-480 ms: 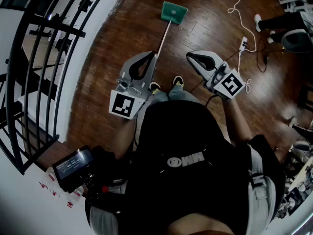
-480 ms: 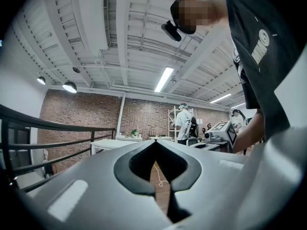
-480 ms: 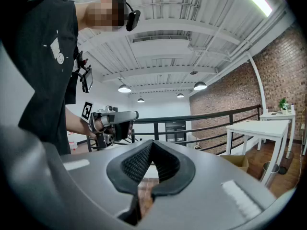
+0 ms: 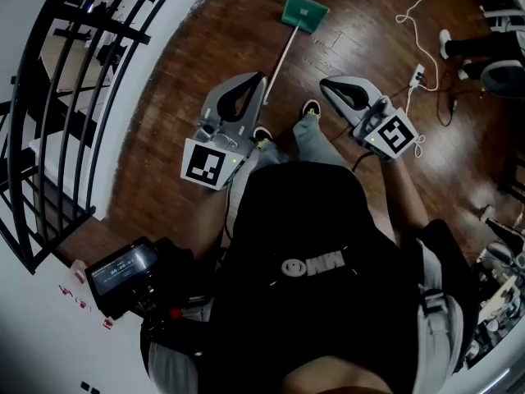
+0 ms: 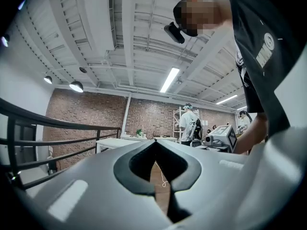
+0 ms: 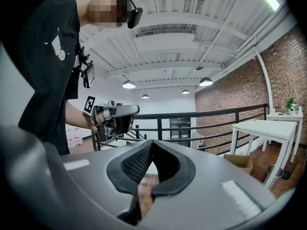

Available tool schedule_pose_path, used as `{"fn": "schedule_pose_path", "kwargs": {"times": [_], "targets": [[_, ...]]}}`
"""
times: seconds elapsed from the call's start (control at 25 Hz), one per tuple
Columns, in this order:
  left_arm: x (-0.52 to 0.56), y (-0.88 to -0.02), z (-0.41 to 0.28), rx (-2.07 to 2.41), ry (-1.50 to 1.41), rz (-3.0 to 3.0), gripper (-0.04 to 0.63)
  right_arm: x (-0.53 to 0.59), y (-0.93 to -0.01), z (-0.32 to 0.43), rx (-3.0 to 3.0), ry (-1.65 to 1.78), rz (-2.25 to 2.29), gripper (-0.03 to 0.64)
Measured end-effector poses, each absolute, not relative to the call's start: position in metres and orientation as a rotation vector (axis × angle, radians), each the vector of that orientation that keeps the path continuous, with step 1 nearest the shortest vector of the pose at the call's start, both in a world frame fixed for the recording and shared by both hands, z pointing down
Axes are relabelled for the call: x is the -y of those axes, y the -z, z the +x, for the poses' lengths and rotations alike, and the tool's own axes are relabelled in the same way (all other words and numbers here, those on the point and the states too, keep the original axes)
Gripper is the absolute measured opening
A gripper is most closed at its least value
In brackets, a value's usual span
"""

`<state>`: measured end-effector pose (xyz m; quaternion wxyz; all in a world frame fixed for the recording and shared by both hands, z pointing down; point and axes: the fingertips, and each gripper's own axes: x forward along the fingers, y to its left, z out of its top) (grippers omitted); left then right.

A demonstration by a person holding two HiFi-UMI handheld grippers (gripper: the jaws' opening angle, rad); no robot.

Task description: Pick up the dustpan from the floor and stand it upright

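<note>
The dustpan lies flat on the wooden floor at the top of the head view. Its green pan (image 4: 305,12) points away from me and its long pale handle (image 4: 280,54) runs back toward my feet. My left gripper (image 4: 256,78) hovers right beside the near end of that handle, jaws shut with nothing between them. It points level, tips meeting in its own view (image 5: 155,141). My right gripper (image 4: 326,84) is held to the right of the handle, also shut and empty (image 6: 152,141). The left gripper (image 6: 114,117) also shows in the right gripper view.
A black metal railing (image 4: 70,97) runs down the left. A white power strip with its cord (image 4: 418,75) lies on the floor at right, near someone's shoe (image 4: 446,43). My own shoes (image 4: 310,107) stand just behind the handle. A white table (image 6: 282,127) and a cardboard box (image 6: 240,162) stand further off.
My right foot has stepped forward and the view has shifted, so the dustpan sits slightly higher and further right. Both grippers stay shut and empty.
</note>
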<state>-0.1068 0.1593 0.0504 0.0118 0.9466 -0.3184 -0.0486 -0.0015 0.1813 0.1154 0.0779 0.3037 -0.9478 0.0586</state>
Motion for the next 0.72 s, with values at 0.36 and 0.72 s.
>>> {"fn": "schedule_pose_path", "kwargs": {"times": [0.36, 0.72], "targets": [[-0.109, -0.072, -0.033, 1.088, 0.019, 2.909, 0.015, -0.123, -0.143, 0.054, 2.918, -0.185, 0.750, 0.003], [-0.056, -0.081, 0.004, 1.216, -0.039, 2.806, 0.015, -0.053, -0.142, 0.095, 3.027, -0.333, 0.610, 0.003]]}}
